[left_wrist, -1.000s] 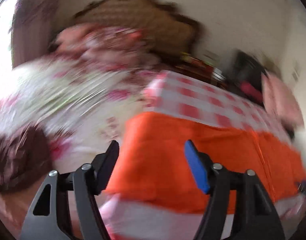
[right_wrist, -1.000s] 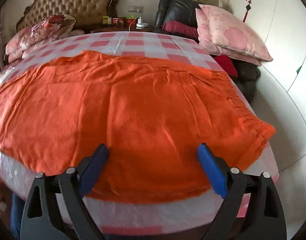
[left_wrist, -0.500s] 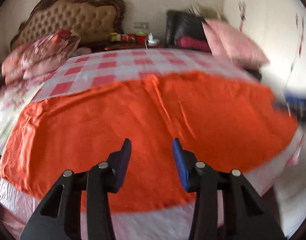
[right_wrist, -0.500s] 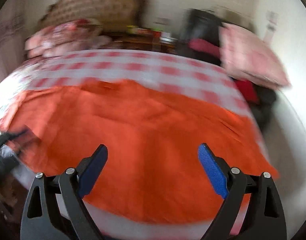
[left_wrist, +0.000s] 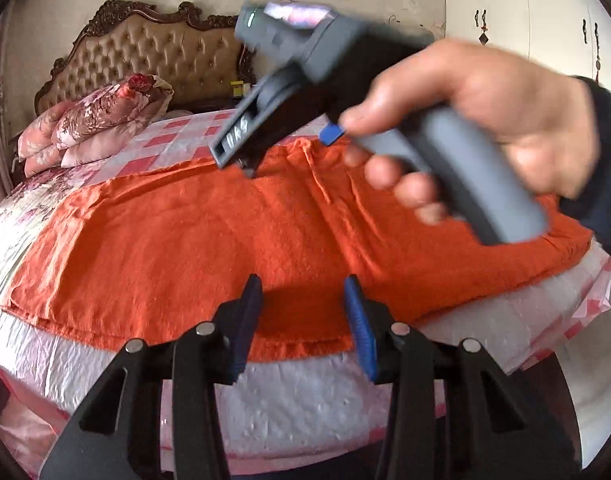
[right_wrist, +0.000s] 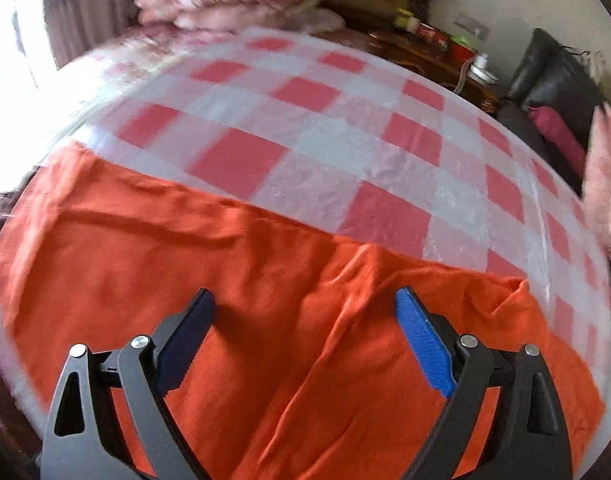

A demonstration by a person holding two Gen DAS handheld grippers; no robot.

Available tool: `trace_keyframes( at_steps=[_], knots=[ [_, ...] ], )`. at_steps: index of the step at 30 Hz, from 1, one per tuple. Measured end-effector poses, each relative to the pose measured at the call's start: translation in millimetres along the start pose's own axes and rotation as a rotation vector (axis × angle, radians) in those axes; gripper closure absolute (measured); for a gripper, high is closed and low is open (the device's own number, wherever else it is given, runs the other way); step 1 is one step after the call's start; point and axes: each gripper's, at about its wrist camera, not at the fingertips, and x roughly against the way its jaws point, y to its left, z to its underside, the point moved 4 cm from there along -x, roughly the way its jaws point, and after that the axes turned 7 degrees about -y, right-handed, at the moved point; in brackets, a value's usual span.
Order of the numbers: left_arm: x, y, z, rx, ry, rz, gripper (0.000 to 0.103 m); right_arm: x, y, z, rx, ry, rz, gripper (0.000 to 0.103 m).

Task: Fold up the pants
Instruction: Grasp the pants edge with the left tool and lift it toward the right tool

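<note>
Orange pants (left_wrist: 209, 240) lie spread flat across the near part of a bed and also fill the lower half of the right wrist view (right_wrist: 265, 280). My left gripper (left_wrist: 303, 320) is open and empty, above the pants' near edge. My right gripper (right_wrist: 305, 340) is open wide and empty, low over the pants near their far edge. In the left wrist view the right gripper's body and the hand on it (left_wrist: 465, 128) cross over the pants; one blue pad (left_wrist: 331, 133) shows.
The bed has a red-and-white checked cover (right_wrist: 345, 128) under clear plastic. Folded floral quilts (left_wrist: 89, 120) lie by the tufted headboard (left_wrist: 153, 56). A nightstand with small items (right_wrist: 433, 52), a dark sofa (right_wrist: 553, 80) and pink pillows stand at the right.
My right gripper has swung left and forward over the pants, entering the left wrist view. My left gripper has steadied at the near edge with its jaws a little wider.
</note>
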Motion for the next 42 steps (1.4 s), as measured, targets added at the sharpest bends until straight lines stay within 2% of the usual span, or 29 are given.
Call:
trace_keyframes(
  at_steps=[2,4,5,8,9,10,11,13,16,20,25,26,36,42],
  knots=[
    [7,9,0,0.056,0.008,0.03,0.062,-3,-3,3,-0.05,0.008,-0.014,0.014],
    [16,27,-1,0.159,0.0,0.062,0.065,-3,-5,6,-0.064,-0.001,-0.009,0.011],
    [22,43,-1,0.212,-0.027,0.035,0.066,-3,-5,6,-0.057,-0.01,-0.012,0.011],
    [31,80,-5,0.248,-0.099,-0.083,0.069,-3,-9,9,-0.096,-0.03,-0.036,0.011],
    [36,96,-4,0.3,-0.123,-0.082,0.069,-1,-8,11,-0.096,-0.057,-0.032,0.011],
    [42,115,-2,0.39,-0.145,-0.047,0.069,1,-7,14,-0.092,-0.086,-0.025,0.011],
    [45,134,2,0.494,-0.163,0.02,0.069,2,-6,15,-0.092,-0.113,-0.023,0.011],
    [47,169,16,0.717,-0.171,0.157,0.069,2,-8,16,-0.108,-0.115,-0.035,0.011],
    [47,196,34,0.935,-0.164,0.296,0.069,1,-9,14,-0.108,-0.116,-0.033,0.011],
    [42,202,46,1.157,-0.106,0.442,0.069,2,-11,13,-0.106,-0.12,-0.024,0.011],
    [39,200,58,1.283,-0.005,0.413,0.07,2,-10,14,-0.107,-0.12,-0.026,0.011],
    [39,200,59,1.278,0.009,0.373,0.07,2,-10,14,-0.107,-0.12,-0.026,0.011],
    [32,212,54,1.32,0.045,0.28,0.07,2,-10,14,-0.106,-0.121,-0.024,0.011],
    [34,216,44,1.308,0.005,0.237,0.072,2,-10,14,-0.107,-0.121,-0.024,0.011]
  ],
)
